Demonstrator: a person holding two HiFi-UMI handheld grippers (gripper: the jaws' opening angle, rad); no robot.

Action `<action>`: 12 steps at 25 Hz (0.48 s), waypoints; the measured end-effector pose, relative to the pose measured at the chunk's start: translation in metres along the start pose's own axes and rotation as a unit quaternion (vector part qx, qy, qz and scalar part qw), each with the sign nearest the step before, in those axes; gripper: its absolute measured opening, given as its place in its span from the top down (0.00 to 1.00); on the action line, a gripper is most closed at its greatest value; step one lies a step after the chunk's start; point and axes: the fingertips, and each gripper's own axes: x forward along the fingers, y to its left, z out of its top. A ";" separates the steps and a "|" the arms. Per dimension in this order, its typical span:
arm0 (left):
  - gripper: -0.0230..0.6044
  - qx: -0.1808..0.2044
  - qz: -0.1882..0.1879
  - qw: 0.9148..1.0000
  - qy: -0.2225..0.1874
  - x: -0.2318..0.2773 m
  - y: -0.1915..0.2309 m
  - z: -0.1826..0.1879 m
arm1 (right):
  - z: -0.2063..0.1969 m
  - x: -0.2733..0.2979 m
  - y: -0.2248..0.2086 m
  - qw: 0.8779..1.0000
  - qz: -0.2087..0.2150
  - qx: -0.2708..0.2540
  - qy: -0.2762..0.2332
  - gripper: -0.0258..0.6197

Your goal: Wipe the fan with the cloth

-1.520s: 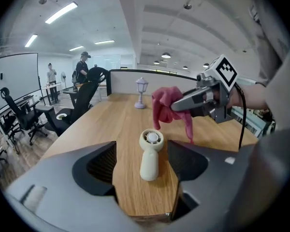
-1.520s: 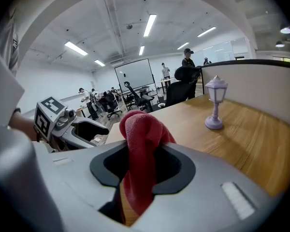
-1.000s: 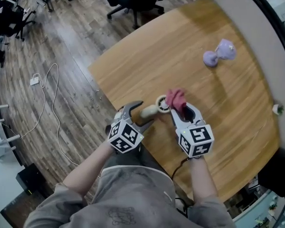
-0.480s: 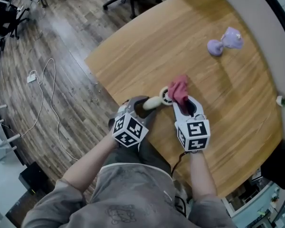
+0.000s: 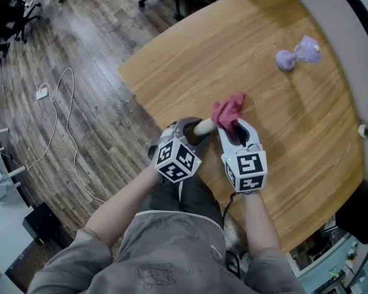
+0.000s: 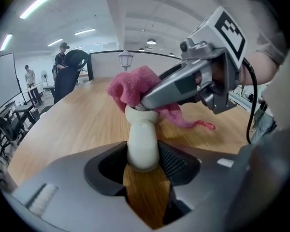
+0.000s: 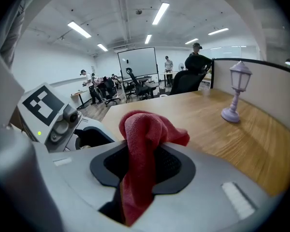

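A small cream hand fan lies near the table's front edge; its handle [image 5: 203,126] [image 6: 142,141] sticks out toward me. My left gripper [image 5: 194,130] [image 6: 143,162] is shut on that handle, both pads pressing its sides. The red cloth [image 5: 228,111] [image 6: 131,87] [image 7: 141,139] covers the fan's head, which is hidden under it. My right gripper [image 5: 232,129] [image 7: 139,170] is shut on the cloth, a fold bulging out above its jaws. In the left gripper view the right gripper [image 6: 183,83] reaches in from the right, over the top of the handle.
A small lilac lamp [image 5: 297,54] [image 7: 236,93] stands at the far right of the wooden table [image 5: 251,41]. The table's left edge drops to a wood floor with a white cable [image 5: 64,121]. Office chairs and people are in the background.
The left gripper's jaws, wide apart a second ago, have closed on the fan handle. The right gripper has brought the cloth left and down onto the fan's ring-shaped head, now hidden.
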 end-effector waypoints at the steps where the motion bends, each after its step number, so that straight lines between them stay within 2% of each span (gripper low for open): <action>1: 0.65 0.000 0.000 1.000 0.000 0.000 0.000 0.000 | -0.001 0.003 0.007 1.000 0.005 -0.002 0.002 0.76; 7: 0.65 -0.002 -0.002 1.000 0.002 0.002 0.000 -0.003 | -0.005 0.008 0.034 0.999 0.047 0.021 -0.001 0.76; 10: 0.65 0.000 -0.001 1.000 0.003 0.004 0.000 -0.003 | -0.009 0.009 0.045 0.993 0.102 0.053 0.007 0.76; 12: 0.65 0.000 -0.002 1.000 0.003 0.004 0.000 -0.003 | -0.016 0.009 0.056 0.990 0.130 0.051 0.019 0.76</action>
